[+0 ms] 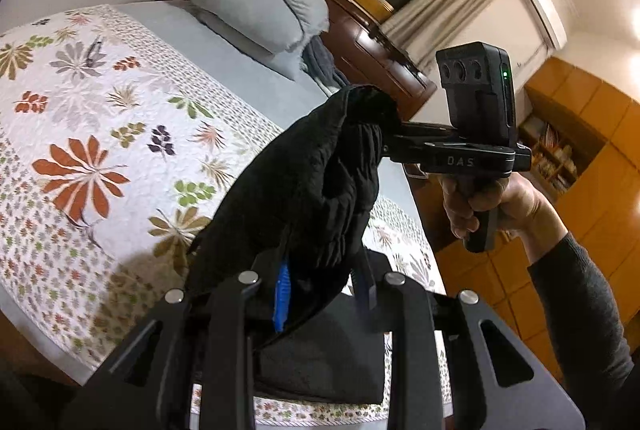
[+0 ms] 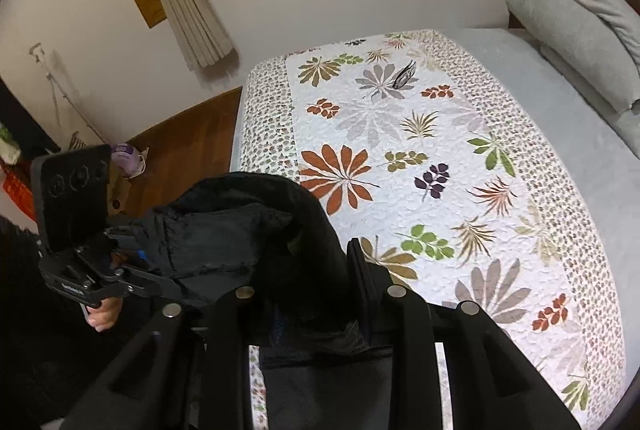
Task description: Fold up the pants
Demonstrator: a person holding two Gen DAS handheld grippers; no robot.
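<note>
The black pants (image 1: pixel 312 182) hang bunched in the air above the floral quilt (image 1: pixel 100 130), stretched between both grippers. My left gripper (image 1: pixel 320 290) is shut on one end, its blue pad (image 1: pixel 282 296) pressed into the cloth. In the same view the right gripper (image 1: pixel 386 138), held by a hand (image 1: pixel 480 202), is shut on the other end. In the right wrist view the pants (image 2: pixel 248 230) fill the right gripper (image 2: pixel 320 294), and the left gripper (image 2: pixel 140 258) clamps the cloth at the left. More black cloth (image 1: pixel 320 354) hangs below the fingers.
Grey pillows (image 1: pixel 256 2) lie at the head of the bed (image 2: pixel 560 118). A window with a beige curtain (image 2: pixel 188 2) is behind the bed. Wooden floor (image 2: pixel 180 142) and a tripod (image 2: pixel 52 86) are beside it. Wooden cabinets (image 1: pixel 580 134) stand to the right.
</note>
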